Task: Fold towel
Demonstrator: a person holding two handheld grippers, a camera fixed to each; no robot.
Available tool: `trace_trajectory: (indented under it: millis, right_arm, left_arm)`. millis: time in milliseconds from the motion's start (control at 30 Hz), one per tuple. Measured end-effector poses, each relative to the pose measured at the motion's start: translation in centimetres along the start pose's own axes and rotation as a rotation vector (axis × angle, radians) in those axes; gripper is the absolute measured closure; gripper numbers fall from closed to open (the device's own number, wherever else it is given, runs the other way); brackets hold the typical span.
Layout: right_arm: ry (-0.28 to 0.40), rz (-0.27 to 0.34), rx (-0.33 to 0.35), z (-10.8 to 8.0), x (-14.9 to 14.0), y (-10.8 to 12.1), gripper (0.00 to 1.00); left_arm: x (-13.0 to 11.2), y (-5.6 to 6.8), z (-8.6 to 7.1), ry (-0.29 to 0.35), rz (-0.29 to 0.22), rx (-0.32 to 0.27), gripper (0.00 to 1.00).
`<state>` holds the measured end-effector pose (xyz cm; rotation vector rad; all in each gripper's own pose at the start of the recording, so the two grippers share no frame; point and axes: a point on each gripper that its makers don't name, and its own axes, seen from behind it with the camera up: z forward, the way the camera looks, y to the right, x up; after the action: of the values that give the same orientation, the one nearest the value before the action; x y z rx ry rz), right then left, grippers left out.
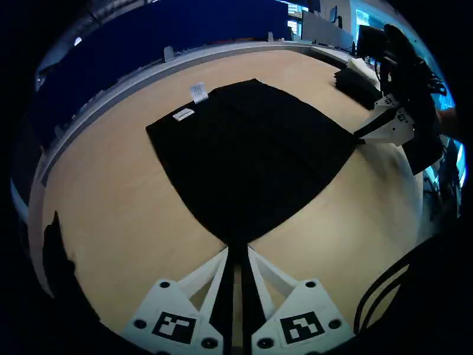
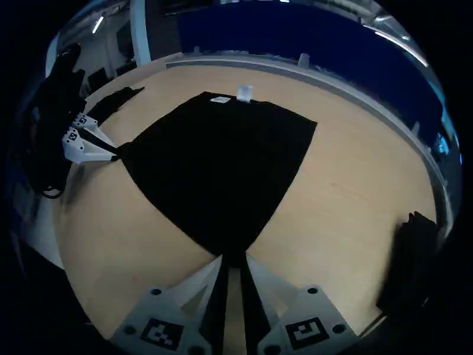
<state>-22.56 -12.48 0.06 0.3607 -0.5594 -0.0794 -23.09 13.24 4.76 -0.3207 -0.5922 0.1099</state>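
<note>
Black towel [image 1: 248, 160] lies spread flat on the light wood table [image 1: 118, 201], roughly mid-table. Two white tags [image 1: 199, 92] sit at its far edge. Fabric is too dark to tell single layer vs. doubled; only a faint crease shows.

Near corner goes into the left tool [image 1: 237, 248]. It's low, close to table level, pointing fwd along the surface, fingers pressed together w/ the corner pinched btw them. The right tool [image 2: 233, 257] has the same pose at the adjacent corner, its fingers likewise closed on the fabric. Each tool also appears off to the side in the other's view, tips at its own towel corner, body angled down twd the table. The two tools are well apart, w/ one towel edge running btw them.

Hard to see:
- What's behind each far-off tool is a dark blur, no detail.
- The pinched corner vanishes btw the black finger pads [image 1: 224, 302], so depth of grip is unclear.
- Each view's own tool body is cut off at the bottom.

Further out, a dark folded pile [image 1: 358, 83] sits on the table beyond the right tool, apart from the towel. Another dark item [image 2: 414, 260] near the table edge is partly cut off, can't ID it. A blue partition [image 1: 177, 29] runs behind the far table edge. The office bg past it is blurred.
</note>
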Motion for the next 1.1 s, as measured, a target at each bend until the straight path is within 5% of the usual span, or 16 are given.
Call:
trace_trajectory:
  millis: [367,1100]
  right_arm:
    - [0.032,0.012,0.003,-1.1,1.5,-0.1,0.88]
    - [0.115,0.017,0.0,-6.1,7.5,-0.2,0.88]
  left_arm:
    - [0.8,0.1,-1.3,0.012,-0.028,0.007,0.93]
    - [3.5,1.1,-7.4,-0.011,0.002,0.023,0.93]
